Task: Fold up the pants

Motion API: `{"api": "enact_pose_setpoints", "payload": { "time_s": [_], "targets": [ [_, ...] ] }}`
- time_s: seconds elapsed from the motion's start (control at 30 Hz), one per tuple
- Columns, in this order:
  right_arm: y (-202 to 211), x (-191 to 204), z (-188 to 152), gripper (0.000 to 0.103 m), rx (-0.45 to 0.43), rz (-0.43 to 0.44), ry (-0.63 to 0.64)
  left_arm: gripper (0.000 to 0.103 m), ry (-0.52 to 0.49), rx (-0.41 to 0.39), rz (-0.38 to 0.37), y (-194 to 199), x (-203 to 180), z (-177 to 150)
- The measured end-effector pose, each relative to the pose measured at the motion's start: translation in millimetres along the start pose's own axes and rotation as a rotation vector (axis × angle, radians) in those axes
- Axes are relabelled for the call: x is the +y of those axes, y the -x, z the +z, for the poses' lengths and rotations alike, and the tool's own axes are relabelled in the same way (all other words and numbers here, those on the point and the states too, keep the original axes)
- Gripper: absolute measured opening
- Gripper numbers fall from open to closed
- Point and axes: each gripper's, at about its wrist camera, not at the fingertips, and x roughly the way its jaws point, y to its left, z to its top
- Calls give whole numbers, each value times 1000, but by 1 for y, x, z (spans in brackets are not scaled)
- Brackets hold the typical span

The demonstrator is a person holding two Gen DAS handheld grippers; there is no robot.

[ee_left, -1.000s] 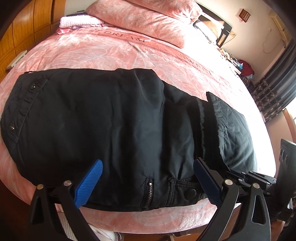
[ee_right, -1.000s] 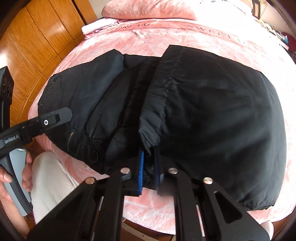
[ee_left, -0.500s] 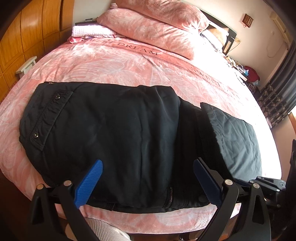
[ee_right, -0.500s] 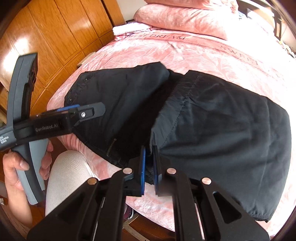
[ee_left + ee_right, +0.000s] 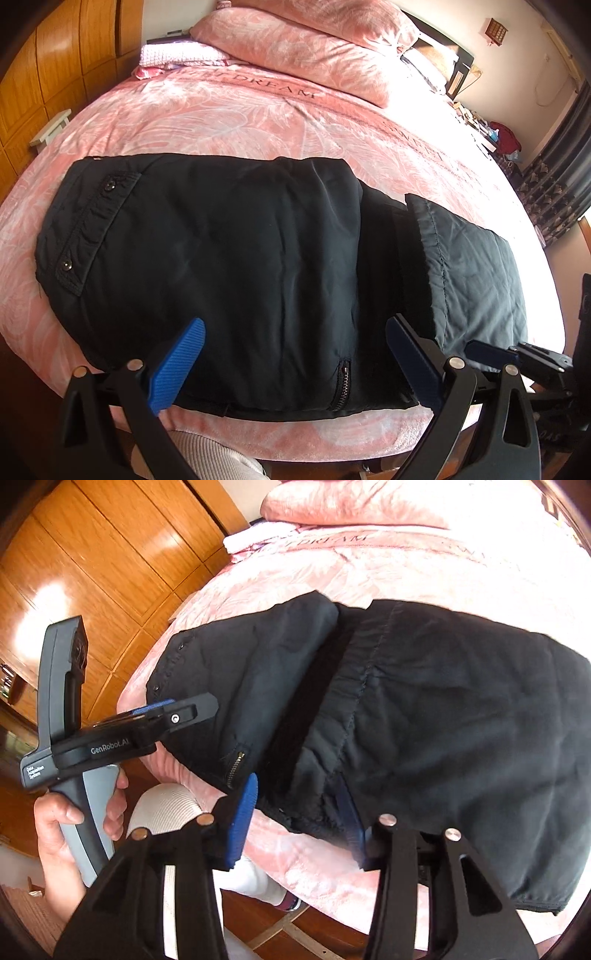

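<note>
Black pants [image 5: 229, 254] lie folded across the near edge of a pink bed [image 5: 258, 122], waistband with snaps at the left, leg ends folded back over the middle at the right. They also show in the right wrist view [image 5: 443, 709]. My left gripper [image 5: 295, 354] is open and empty, held just above the pants near the front zip pocket [image 5: 343, 384]. My right gripper [image 5: 299, 812] is open, its blue pads on either side of the folded hem at the bed's edge, gripping nothing. The left gripper [image 5: 162, 716] shows in the right wrist view, held in a hand.
Pink pillows [image 5: 317, 51] and a folded white-pink cloth [image 5: 177, 55] lie at the head of the bed. A wooden wardrobe [image 5: 110, 572] stands to the left. A nightstand with clutter [image 5: 495, 136] and dark curtains [image 5: 554, 184] are at the right. The person's knee [image 5: 173, 808] is below the bed edge.
My right gripper has opened and let go of the folded hem, which now rests on the pants. Both grippers have drawn back a little from the bed.
</note>
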Motion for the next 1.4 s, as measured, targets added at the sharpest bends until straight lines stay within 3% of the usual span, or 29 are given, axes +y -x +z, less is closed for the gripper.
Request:
{"api": "enact_pose_setpoints", "payload": {
  "time_s": [0.13,0.27,0.43,0.57,0.8,1.0,1.1,1.2,1.4],
  "targets": [
    [19,-19,0,39,-59,-166,-58,99,-18,6,-3,1,-6,0],
    [3,-33,-7,38,-13,-188,-109,99,-33,18,-2,-2,-11,0],
    [-22,-23,-12,38,6,-304,-28,99,-53,35,-1,-7,-17,-1],
    [-14,-20,-13,38,-33,-211,-34,99,-55,35,10,-6,-16,-1],
    [-41,-8,-11,38,13,-275,35,99,-25,53,-3,-12,-7,-1],
    [-25,-8,-9,37,-22,-179,1,99,-9,60,-19,-7,6,-3],
    [-33,-1,-8,35,-14,-183,21,99,10,79,-41,1,22,-5],
    [-36,0,-7,35,-12,-189,18,99,95,99,-90,13,52,-10],
    [-41,4,-3,35,-21,-185,32,98,369,134,-159,16,123,-30]
  ]
}}
